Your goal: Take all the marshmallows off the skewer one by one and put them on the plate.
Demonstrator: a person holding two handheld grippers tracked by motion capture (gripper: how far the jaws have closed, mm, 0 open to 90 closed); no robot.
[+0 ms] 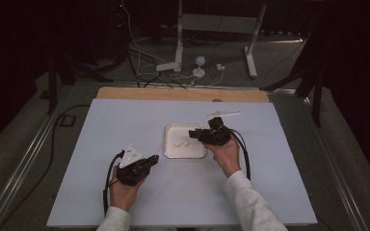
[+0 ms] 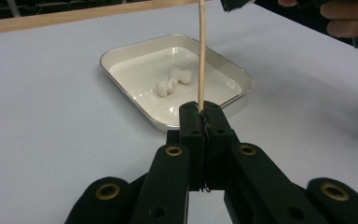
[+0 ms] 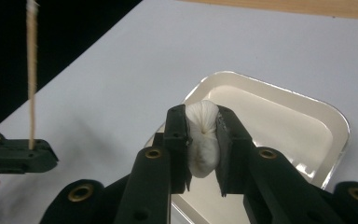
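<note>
- My right claw is clamped on a soft white lump that looks like a marshmallow. It bulges and creases between the jaws, so I judge it light, squashy and easy to crush or tear if I squeeze harder.
- My left claw is clenched on the base of a thin wooden skewer, which stands upright. It looks stiff but slender, and I expect it to snap or swivel in the grip under side load.
- Holding the skewer low leaves its length free. The lump is gripped across its middle, so I judge an end could be pushed onto the tip.
- Two more white pieces lie in the shallow white tray at mid-table, and my right claw hovers over its right edge.
- The pale table is bare around the tray, with a white utensil lying beyond it.
- The tray's raised rim is the only nearby edge I could snag.
</note>
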